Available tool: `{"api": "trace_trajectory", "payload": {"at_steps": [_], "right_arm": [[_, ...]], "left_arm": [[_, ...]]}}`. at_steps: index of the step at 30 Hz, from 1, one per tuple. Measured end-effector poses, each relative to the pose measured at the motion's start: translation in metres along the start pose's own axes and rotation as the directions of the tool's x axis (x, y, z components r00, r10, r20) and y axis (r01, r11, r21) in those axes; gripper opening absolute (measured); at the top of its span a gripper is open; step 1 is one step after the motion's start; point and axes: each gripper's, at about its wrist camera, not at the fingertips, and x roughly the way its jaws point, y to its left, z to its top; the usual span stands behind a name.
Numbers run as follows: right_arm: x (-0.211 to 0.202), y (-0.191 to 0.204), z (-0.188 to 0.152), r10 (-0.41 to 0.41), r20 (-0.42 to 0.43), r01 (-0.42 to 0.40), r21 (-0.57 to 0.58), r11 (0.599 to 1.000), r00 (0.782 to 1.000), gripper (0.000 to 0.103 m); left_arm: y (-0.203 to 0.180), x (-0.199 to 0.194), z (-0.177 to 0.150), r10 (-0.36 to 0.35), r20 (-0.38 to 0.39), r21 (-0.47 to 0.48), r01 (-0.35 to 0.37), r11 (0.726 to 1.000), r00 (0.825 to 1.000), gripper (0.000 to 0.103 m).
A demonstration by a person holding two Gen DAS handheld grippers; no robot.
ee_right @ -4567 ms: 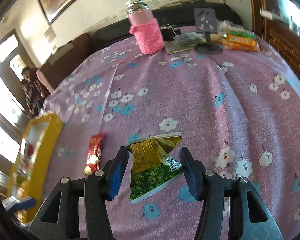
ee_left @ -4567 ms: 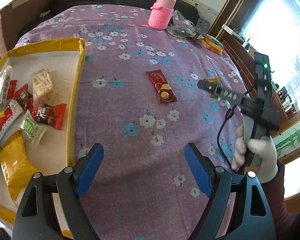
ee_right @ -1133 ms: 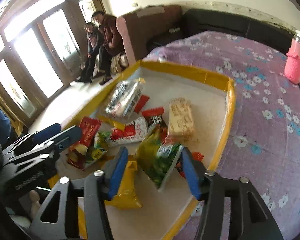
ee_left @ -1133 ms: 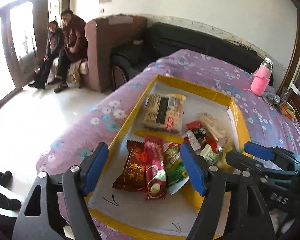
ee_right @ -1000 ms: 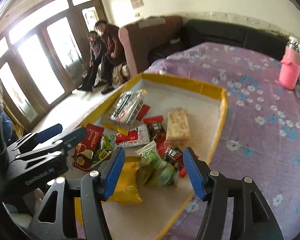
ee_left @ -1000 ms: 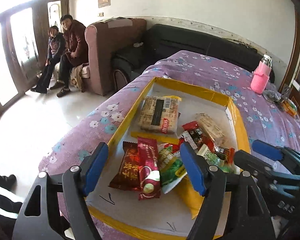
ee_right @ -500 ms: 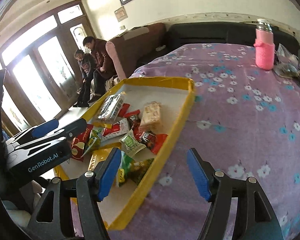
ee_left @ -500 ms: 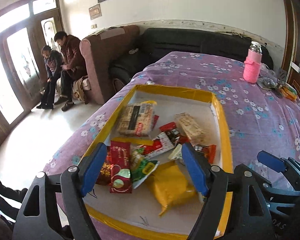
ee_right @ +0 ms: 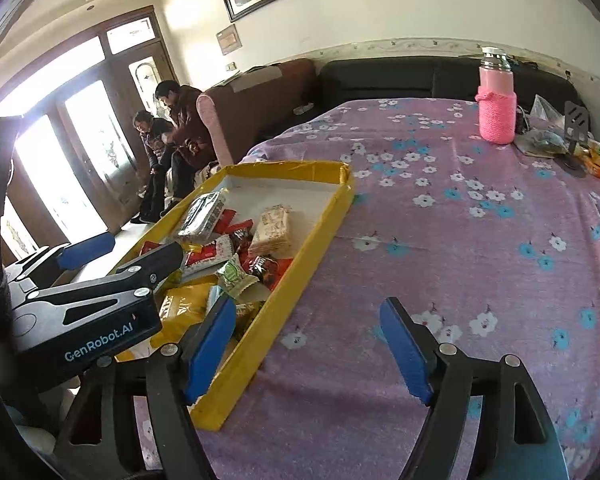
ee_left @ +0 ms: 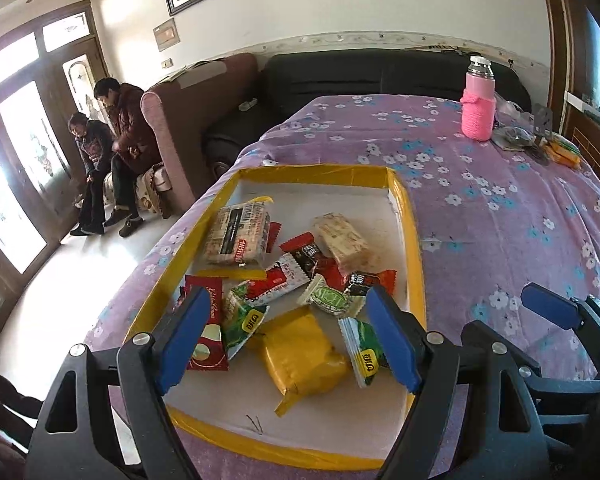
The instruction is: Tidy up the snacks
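Left gripper (ee_left: 288,336): jaws wide, nothing held, hovering over near end of tray (ee_left: 414,240).
Right gripper (ee_right: 310,350): jaws opening, nothing between them, over cloth (ee_right: 460,240) just right of tray.
Snacks (ee_left: 300,280): all inside tray, heaped at near end; far end bare.
Bottle (ee_left: 478,100): well beyond tray, far right.
Advice: no loose snacks seen on cloth; scan far-right clutter (ee_right: 596,160) before retreat; lift clear of tray wall.
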Motion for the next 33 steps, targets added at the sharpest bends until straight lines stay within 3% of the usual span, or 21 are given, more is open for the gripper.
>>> {"api": "trace_trajectory", "payload": {"at_steps": [17,24,26,28,30,33], "right_arm": [[-0.013,-0.005,-0.011,-0.034,0.008,0.035,-0.007,0.999,0.999,0.078],[-0.023,-0.011,-0.015,-0.049,0.02,0.048,0.022,0.999,0.999,0.079],[-0.029,-0.01,-0.016,-0.053,0.03,0.052,0.025,0.998,0.998,0.079],[-0.035,-0.008,-0.018,-0.055,0.042,0.054,0.021,0.998,0.998,0.079],[-0.043,-0.004,-0.02,-0.059,0.058,0.058,0.014,0.998,0.997,0.079],[-0.058,0.004,-0.023,-0.064,0.087,0.065,-0.004,0.998,0.994,0.079]], "left_arm": [[-0.009,-0.018,-0.005,0.007,0.04,0.008,-0.008,1.0,0.999,0.081],[-0.005,-0.037,-0.006,0.038,0.113,-0.015,-0.037,0.999,0.993,0.081],[-0.003,-0.05,-0.007,0.078,0.176,-0.029,-0.075,0.997,0.981,0.081],[-0.001,-0.072,-0.007,0.143,0.263,-0.048,-0.135,0.99,0.954,0.085],[0.002,-0.095,-0.009,0.216,0.342,-0.077,-0.202,0.976,0.914,0.096],[0.005,-0.118,-0.018,0.273,0.411,-0.11,-0.25,0.962,0.87,0.103]]}}
